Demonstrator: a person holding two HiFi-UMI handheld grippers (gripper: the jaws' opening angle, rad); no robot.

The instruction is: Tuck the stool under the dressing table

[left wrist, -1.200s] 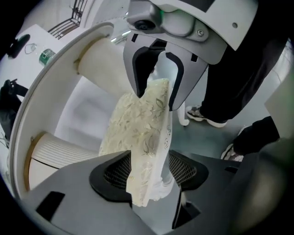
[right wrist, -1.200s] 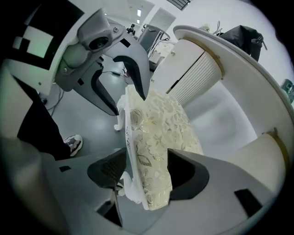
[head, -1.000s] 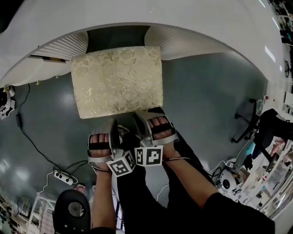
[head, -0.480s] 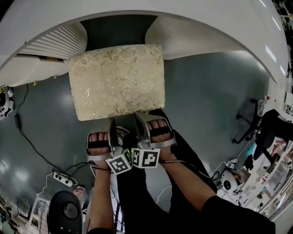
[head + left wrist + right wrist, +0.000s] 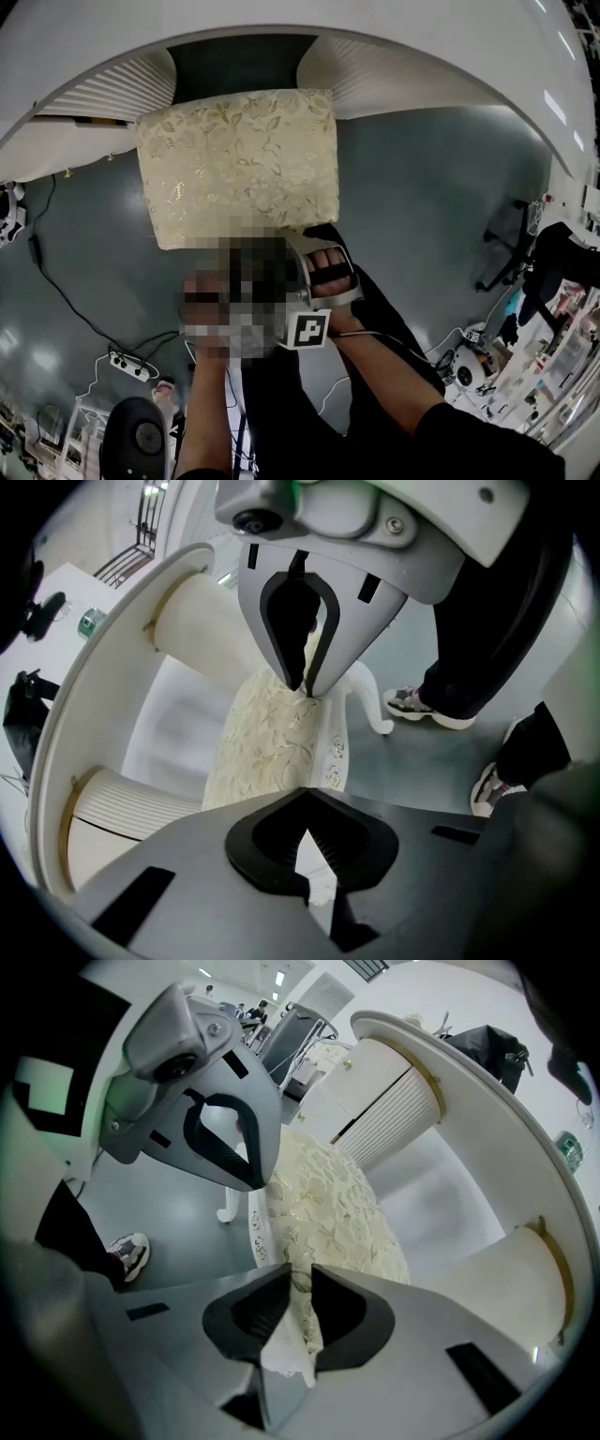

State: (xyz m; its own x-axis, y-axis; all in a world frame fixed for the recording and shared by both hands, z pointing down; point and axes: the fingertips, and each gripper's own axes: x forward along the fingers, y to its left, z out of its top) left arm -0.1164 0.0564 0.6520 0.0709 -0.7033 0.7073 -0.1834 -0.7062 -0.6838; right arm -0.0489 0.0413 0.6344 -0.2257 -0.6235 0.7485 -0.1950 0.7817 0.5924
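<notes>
The stool (image 5: pixel 237 169) has a cream cushion with a gold leaf pattern and white carved legs (image 5: pixel 375 710). It stands on the grey floor, its far edge at the opening of the white curved dressing table (image 5: pixel 422 56). My right gripper (image 5: pixel 292 246) is shut on the cushion's near edge, and cream fabric shows pinched between its jaws (image 5: pixel 295 1312). My left gripper (image 5: pixel 305 834) sits right beside it, shut on the same near edge of the stool. In the head view a mosaic patch covers the left gripper.
Ribbed white pedestals (image 5: pixel 122 89) (image 5: pixel 375 80) flank the dark kneehole (image 5: pixel 239 61). A power strip with cables (image 5: pixel 127 361) lies on the floor at lower left. A black chair base (image 5: pixel 506 253) and clutter stand at the right. The person's shoes (image 5: pixel 427 705) are behind the grippers.
Both grippers have drawn closer together at the stool's near edge and their jaws have shut on it. The stool has hardly shifted.
</notes>
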